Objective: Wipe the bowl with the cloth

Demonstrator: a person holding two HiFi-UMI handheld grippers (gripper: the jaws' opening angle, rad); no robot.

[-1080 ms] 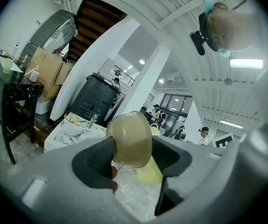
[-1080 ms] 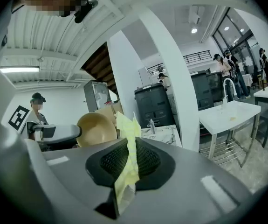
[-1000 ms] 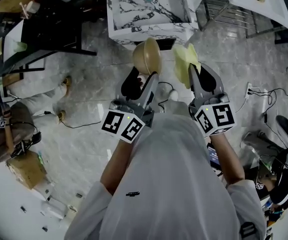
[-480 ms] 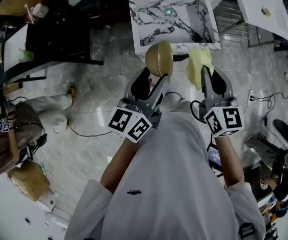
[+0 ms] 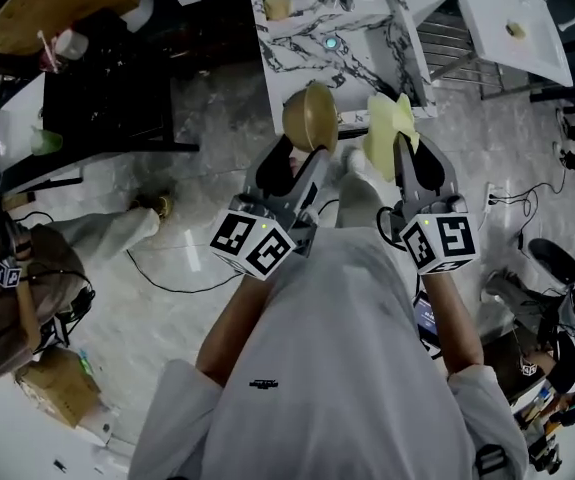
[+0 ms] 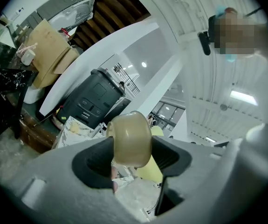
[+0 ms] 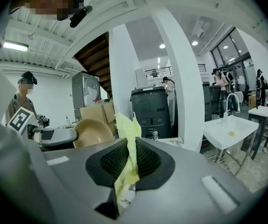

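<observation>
A tan bowl (image 5: 311, 116) is held up in the air, gripped by its rim in my left gripper (image 5: 305, 160). In the left gripper view the bowl (image 6: 132, 137) sits edge-on between the dark pads. My right gripper (image 5: 399, 150) is shut on a pale yellow cloth (image 5: 385, 128), which sticks up from the jaws. In the right gripper view the cloth (image 7: 129, 146) is pinched between the ribbed pads and the bowl (image 7: 93, 133) shows to the left. Bowl and cloth hang side by side, a small gap apart.
A marble-patterned table (image 5: 367, 48) with small items stands just ahead. A white table (image 5: 527, 18) is at the upper right, a dark table (image 5: 87, 98) at the upper left. A person (image 5: 17, 288) sits at the left, with cables on the floor.
The view has shifted, and the marble table now lies further into the frame. Both grippers keep their holds; bowl and cloth have come slightly closer together.
</observation>
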